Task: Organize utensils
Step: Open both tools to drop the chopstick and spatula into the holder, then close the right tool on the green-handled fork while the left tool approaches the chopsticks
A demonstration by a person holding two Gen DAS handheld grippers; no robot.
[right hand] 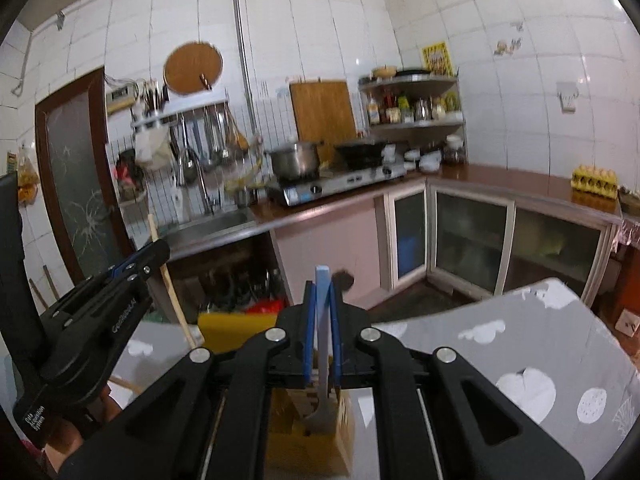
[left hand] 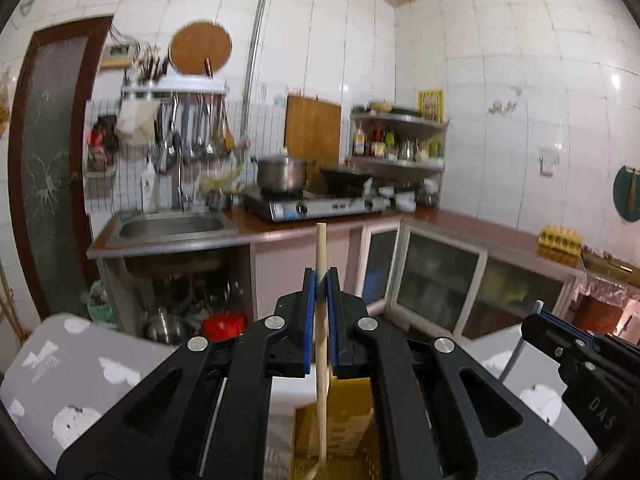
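Both utensils held over their holders

The left gripper [left hand: 320, 280] clamps a wooden stick [left hand: 321, 248] above the yellow box [left hand: 348, 428]; the right gripper [right hand: 321, 292] grips a blue-handled utensil [right hand: 322, 280] entering the wooden block [right hand: 316, 432]. Neither is released yet.

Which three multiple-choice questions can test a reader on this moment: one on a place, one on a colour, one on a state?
1. Where does the lower end of the wooden chopstick reach?
A. the sink
B. the yellow holder
C. the stove

2. What colour is the handle of the utensil in the right gripper?
A. red
B. green
C. light blue

3. How is the left gripper?
A. shut on the chopstick
B. open, holding nothing
C. out of view

Key: 1 B, its tip is inside the holder; 2 C, handle looks pale blue; 3 A, pads press the stick.
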